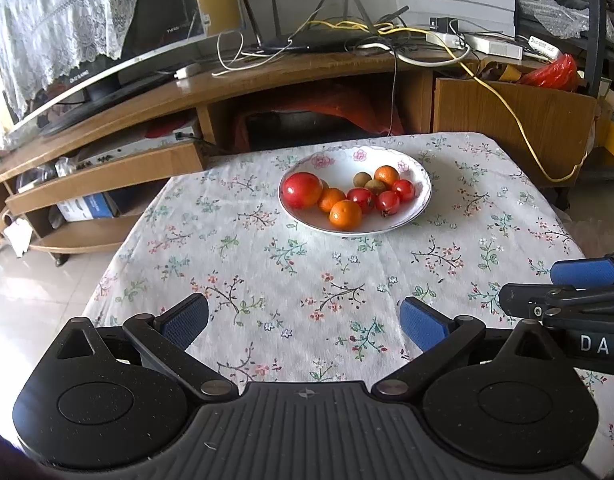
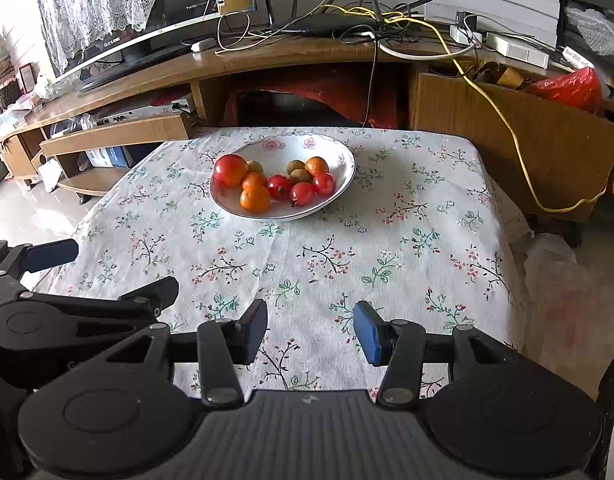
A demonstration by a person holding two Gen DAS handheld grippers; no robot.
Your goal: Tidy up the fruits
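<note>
Left gripper [image 1: 303,320]: jaws stand wide apart, blue pads facing each other across bare cloth, nothing between them. Right gripper [image 2: 310,330]: jaws also apart, at a somewhat narrower gap, likewise holding nothing. The two tools sit side by side at the near edge of the table, each appearing at the margin of the other's view, both pointed toward the far end.

Beneath and ahead of both lies a floral tablecloth [image 1: 267,264], with no loose fruit visible on it in either view.

Task items: all fruit in sight lies inside the white flowered bowl [image 2: 339,160], which stands toward the far end of the table, well apart from both grippers. Contents noted: one large red fruit [image 2: 229,169] at the bowl's left, three oranges [image 2: 254,199], three small red fruits [image 2: 301,193] grouped near the front, and small brownish fruits [image 2: 295,166] behind them. The kinds are loosely clustered rather than strictly separated; some touch.

Assessment: the gathered bowl and bare cloth fit either a finished collection into the bowl, or a stock waiting to be sorted out of it. The pictures do not settle which. The withdrawn, empty-jawed stance suits both readings.

Surroundings: a wooden TV stand [image 1: 267,76] with tangled cables runs behind the table, clear of the work area.
</note>
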